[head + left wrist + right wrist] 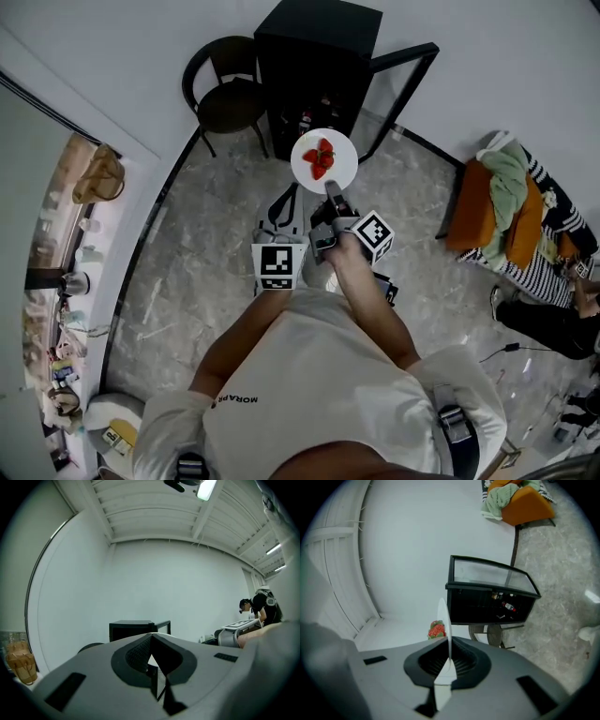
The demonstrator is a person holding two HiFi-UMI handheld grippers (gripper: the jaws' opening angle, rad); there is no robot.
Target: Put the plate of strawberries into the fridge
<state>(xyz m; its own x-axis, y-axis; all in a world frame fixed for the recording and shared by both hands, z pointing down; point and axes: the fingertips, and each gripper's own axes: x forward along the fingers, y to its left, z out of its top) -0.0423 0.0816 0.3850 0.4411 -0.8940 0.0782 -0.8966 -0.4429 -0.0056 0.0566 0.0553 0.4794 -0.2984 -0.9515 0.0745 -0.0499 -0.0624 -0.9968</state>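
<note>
Right tool (449,643) pinches the plate (341,167) of strawberries (319,157), open fridge (314,56) at 12 o'clock; left tool (152,638) pressed together.

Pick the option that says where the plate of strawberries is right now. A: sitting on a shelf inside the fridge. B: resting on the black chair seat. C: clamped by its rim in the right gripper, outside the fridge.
C: the right gripper pinches the plate by its rim, short of the open fridge.
</note>
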